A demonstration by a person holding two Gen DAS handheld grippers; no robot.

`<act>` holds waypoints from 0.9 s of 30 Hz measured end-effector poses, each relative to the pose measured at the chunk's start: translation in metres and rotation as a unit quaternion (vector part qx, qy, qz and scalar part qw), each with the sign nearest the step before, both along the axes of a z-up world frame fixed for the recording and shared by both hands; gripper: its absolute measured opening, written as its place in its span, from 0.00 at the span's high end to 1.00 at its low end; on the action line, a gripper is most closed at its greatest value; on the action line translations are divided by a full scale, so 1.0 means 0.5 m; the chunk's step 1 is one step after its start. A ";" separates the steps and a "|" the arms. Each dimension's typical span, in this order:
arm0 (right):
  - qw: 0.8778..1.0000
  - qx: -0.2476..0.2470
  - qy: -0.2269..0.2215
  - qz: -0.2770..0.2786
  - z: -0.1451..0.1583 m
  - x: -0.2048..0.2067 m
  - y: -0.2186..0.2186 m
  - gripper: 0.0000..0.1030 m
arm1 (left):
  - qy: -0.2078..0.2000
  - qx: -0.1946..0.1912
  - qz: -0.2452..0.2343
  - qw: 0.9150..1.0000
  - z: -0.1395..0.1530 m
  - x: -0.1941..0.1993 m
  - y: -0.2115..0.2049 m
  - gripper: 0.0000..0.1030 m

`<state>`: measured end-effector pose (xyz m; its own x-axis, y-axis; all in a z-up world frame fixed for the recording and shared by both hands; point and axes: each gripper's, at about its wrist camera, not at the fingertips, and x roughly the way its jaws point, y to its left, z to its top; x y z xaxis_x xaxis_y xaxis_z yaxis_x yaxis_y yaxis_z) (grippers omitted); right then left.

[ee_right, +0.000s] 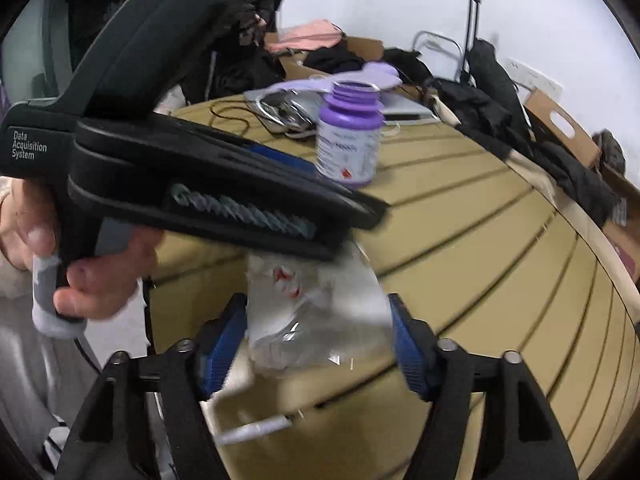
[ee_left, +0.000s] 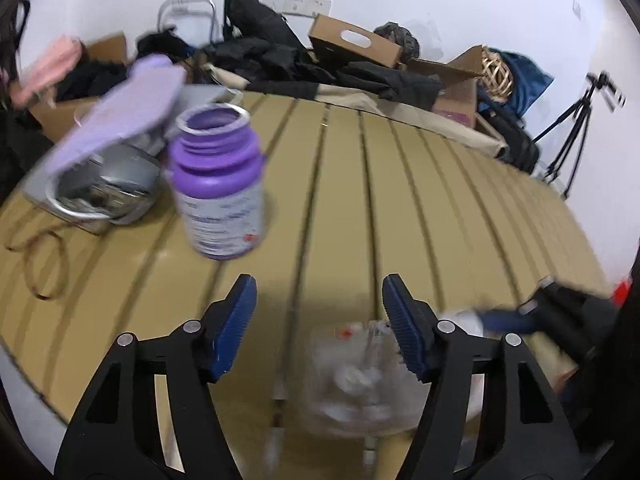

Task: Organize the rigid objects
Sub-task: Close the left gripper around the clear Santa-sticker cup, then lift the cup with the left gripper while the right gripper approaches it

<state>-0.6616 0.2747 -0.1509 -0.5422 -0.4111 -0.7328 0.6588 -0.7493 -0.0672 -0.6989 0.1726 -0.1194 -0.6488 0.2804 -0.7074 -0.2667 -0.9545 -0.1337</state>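
A purple open-topped bottle with a white label [ee_left: 219,184] stands on the tan slatted table [ee_left: 400,200]; it also shows in the right wrist view [ee_right: 349,136]. My left gripper [ee_left: 319,320] is open and empty, a little in front and right of the bottle. A crumpled clear plastic bag [ee_right: 316,312] lies between the spread jaws of my right gripper [ee_right: 318,340]; the pads do not visibly press it. The bag shows blurred in the left wrist view [ee_left: 360,376]. The left gripper's body [ee_right: 208,184] crosses the right wrist view above the bag.
A metal bowl [ee_left: 100,188] with a lilac flat piece [ee_left: 120,108] over it stands left of the bottle. A loose cord [ee_left: 40,264] lies at the far left. Cardboard boxes [ee_left: 356,40] and dark clothes [ee_left: 280,60] line the table's far edge. A tripod [ee_left: 576,128] stands at right.
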 end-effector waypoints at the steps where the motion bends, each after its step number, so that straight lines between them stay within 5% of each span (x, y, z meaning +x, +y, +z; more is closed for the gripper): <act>1: 1.000 0.001 0.003 -0.008 0.001 0.004 0.014 0.23 | 0.006 -0.010 -0.001 1.000 0.002 0.005 -0.004 0.40; 4: 0.999 -0.021 -0.006 -0.038 -0.003 0.004 0.058 0.23 | 0.021 -0.024 -0.005 0.999 0.019 0.024 -0.020 0.38; 8: 0.997 -0.040 -0.022 -0.063 0.003 0.001 0.089 0.23 | 0.011 -0.011 -0.056 0.998 0.056 0.038 -0.019 0.09; 11: 0.994 -0.046 -0.025 -0.100 0.012 0.006 0.118 0.23 | -0.033 -0.034 -0.114 0.992 0.049 0.037 0.027 0.00; 13: 0.990 -0.063 -0.040 -0.121 0.015 0.005 0.139 0.23 | -0.053 -0.077 -0.145 0.985 0.022 0.026 0.071 0.06; 14: 0.989 -0.070 -0.046 -0.124 0.016 0.006 0.145 0.23 | -0.057 -0.099 -0.138 0.984 0.009 0.017 0.083 0.42; 21: 0.978 -0.118 -0.061 -0.159 0.048 0.009 0.183 0.23 | -0.065 -0.057 -0.120 0.989 0.023 -0.003 0.079 0.45; 25: 0.962 -0.206 -0.082 -0.162 0.104 -0.029 0.215 0.23 | 0.019 -0.038 -0.138 0.990 0.104 -0.015 0.084 0.45; 27: 0.939 -0.283 -0.116 -0.157 0.143 -0.074 0.236 0.23 | 0.058 -0.055 -0.155 0.985 0.148 -0.028 0.101 0.45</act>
<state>-0.6984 0.3925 -0.0793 -0.5552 -0.6170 -0.5577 0.3476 -0.7813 0.5184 -0.7129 0.2231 -0.0455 -0.6225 0.4031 -0.6708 -0.5543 -0.8322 0.0142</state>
